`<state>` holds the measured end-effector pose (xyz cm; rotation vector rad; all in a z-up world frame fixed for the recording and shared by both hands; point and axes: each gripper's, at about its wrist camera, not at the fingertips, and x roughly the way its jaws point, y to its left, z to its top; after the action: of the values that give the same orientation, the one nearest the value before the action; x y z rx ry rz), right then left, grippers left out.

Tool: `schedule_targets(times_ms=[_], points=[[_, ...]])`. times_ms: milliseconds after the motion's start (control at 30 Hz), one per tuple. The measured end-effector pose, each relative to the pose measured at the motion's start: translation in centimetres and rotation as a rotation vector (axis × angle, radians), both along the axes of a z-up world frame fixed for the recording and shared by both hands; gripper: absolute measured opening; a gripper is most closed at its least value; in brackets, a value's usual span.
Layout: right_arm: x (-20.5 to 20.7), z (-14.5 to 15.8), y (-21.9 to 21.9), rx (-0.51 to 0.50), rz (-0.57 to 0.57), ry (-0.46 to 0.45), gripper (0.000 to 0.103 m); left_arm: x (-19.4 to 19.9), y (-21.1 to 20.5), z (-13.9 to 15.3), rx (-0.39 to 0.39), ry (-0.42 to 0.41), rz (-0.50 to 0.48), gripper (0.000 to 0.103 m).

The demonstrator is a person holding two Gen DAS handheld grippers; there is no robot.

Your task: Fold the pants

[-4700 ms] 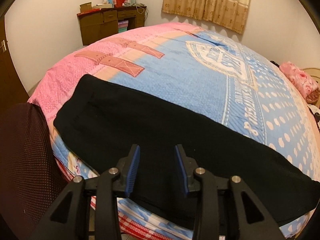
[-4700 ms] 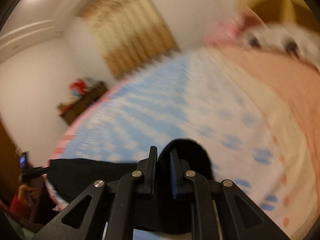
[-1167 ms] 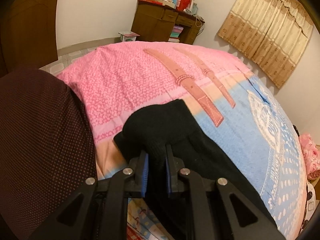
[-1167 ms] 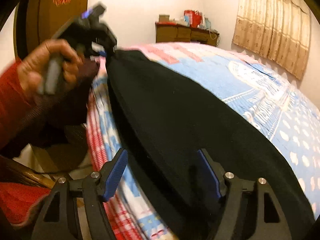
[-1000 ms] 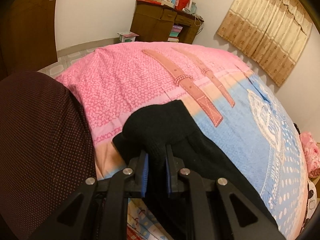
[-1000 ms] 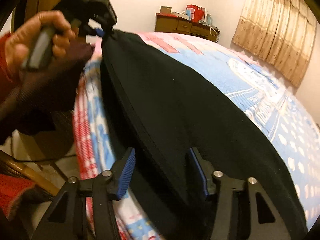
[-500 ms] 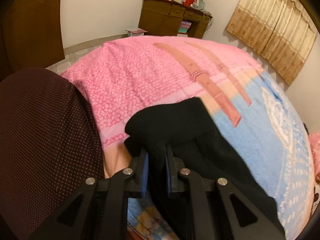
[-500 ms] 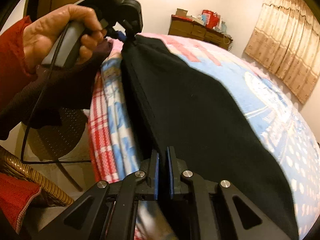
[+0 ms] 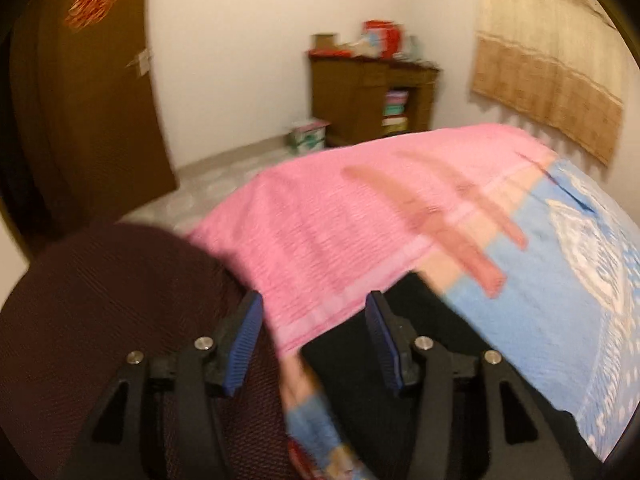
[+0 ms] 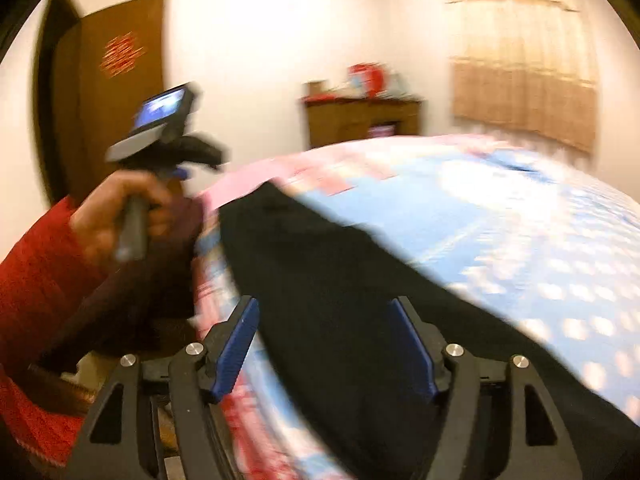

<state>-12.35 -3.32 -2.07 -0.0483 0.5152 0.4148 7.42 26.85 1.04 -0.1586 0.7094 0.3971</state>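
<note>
Black pants (image 10: 360, 312) lie in a long strip along the near edge of the bed; their end also shows in the left wrist view (image 9: 432, 360). My left gripper (image 9: 312, 344) is open and empty, just above the bed edge beside the pants' end. My right gripper (image 10: 324, 344) is open and empty, hovering over the middle of the pants. The left gripper held in a hand also shows in the right wrist view (image 10: 176, 152), up off the pants. Both views are motion-blurred.
The bed carries a pink and blue quilt (image 9: 360, 232). A dark maroon chair back (image 9: 100, 320) stands at the bed's near left corner. A wooden cabinet (image 9: 368, 96), a brown door (image 9: 88, 104) and a curtain (image 9: 552, 72) line the walls.
Both grippers have opened and let go of the pants. The pants' end has dropped onto the bed. Both grippers have lifted and pulled back.
</note>
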Motion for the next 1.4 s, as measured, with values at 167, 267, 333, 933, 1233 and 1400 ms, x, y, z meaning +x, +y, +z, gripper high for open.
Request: schedule_targets(times_ms=[167,267,333,933,1233,1400], points=[[-0.8,0.2,-11.2,0.055,-0.332,0.058,0.069,2.1,-4.3,-1.0,0.002,0.001,-0.190,0.056],[-3.0,0.0,-17.3,-0.013,-0.509,0.082,0.069,3.4,-6.7,-2.9,0.041,0.028,-0.220,0.056],[-5.3,-0.3,-21.2,-0.050,-0.612,0.104,0.069,4.4,-7.6,-4.8,0.040,0.074,-0.221,0.056],[-19.8,-4.6,-39.4,0.415,-1.005,0.210,0.069,2.6,-4.9,-4.5,-0.050,0.067,-0.032,0.078],[-14.8,-5.3,-36.9,0.164,-0.917,0.197,0.078,2.0,-7.2,-7.0,-0.009,0.124,-0.070,0.078],[-14.4,-5.2,-34.9,0.150,-0.763,0.239,0.048,2.3,-7.0,-9.1,-0.044,0.154,-0.018,0.092]])
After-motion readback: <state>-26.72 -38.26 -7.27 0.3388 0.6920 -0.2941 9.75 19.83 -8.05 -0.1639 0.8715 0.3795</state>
